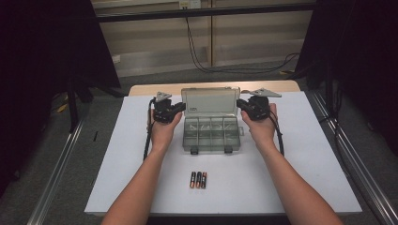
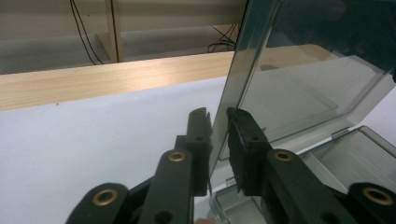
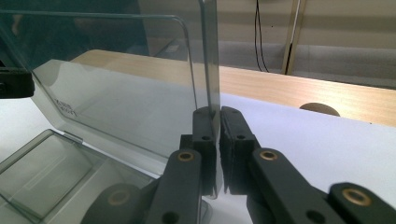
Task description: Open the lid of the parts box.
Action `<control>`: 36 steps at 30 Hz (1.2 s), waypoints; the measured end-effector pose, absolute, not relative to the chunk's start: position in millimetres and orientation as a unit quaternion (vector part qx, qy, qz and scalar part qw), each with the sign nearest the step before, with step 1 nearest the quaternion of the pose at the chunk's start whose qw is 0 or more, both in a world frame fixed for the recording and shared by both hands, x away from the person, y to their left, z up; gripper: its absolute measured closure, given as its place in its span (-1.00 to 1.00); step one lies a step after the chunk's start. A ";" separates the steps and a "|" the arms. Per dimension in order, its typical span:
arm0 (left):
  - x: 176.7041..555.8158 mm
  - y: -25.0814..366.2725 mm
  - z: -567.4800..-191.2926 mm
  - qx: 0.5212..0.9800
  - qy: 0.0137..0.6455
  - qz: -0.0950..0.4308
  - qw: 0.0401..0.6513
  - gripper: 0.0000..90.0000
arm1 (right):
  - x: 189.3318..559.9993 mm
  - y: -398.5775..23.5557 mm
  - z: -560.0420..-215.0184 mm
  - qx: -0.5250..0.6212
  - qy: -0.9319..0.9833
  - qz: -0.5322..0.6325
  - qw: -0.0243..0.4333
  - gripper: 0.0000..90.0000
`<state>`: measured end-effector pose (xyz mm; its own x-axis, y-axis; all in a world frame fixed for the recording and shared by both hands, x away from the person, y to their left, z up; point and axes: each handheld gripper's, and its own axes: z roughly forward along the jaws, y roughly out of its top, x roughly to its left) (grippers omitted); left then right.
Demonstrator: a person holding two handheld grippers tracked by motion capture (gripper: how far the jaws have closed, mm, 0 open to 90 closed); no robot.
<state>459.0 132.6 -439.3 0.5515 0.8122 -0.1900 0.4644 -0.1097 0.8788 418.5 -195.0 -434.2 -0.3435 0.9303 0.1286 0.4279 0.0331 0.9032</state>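
From above: clear compartment box [image 1: 210, 133] mid-sheet, lid [image 1: 210, 101] upright, three batteries [image 1: 198, 179] just nearer. Right gripper [image 3: 218, 114] clenched on lid's edge. Left gripper [image 2: 218, 116] astride the opposite edge, seemingly a sliver slack.

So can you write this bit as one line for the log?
lid: upright, open | left gripper: fingers astride lid's edge | right gripper: shut on lid's other edge | batteries: three, on table, untouched
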 end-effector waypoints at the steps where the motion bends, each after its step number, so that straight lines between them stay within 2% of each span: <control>1: 461.4 133.3 -439.8 0.726 0.438 0.171 0.503 0.74 | 419.4 -194.8 -434.4 0.509 0.668 0.475 0.264 0.89; 3: 463.4 133.6 -440.4 0.728 0.435 0.166 0.504 0.83 | 421.5 -194.7 -435.5 0.511 0.665 0.477 0.263 0.89; 6: 465.3 133.8 -441.4 0.726 0.437 0.166 0.504 0.86 | 423.3 -195.1 -436.4 0.515 0.661 0.481 0.258 0.89; 19: 465.6 131.8 -440.3 0.726 0.449 0.168 0.494 0.91 | 426.3 -194.8 -437.9 0.531 0.651 0.483 0.249 0.89; 36: 471.6 133.6 -444.3 0.718 0.469 0.144 0.494 0.97 | 440.0 -199.1 -443.7 0.548 0.649 0.479 0.222 0.94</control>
<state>471.6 133.6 -444.3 0.5188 0.8153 -0.2572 0.5315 -0.0720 0.8440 440.0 -199.1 -443.7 -0.3008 0.9239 0.2367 0.4978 -0.0596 0.8653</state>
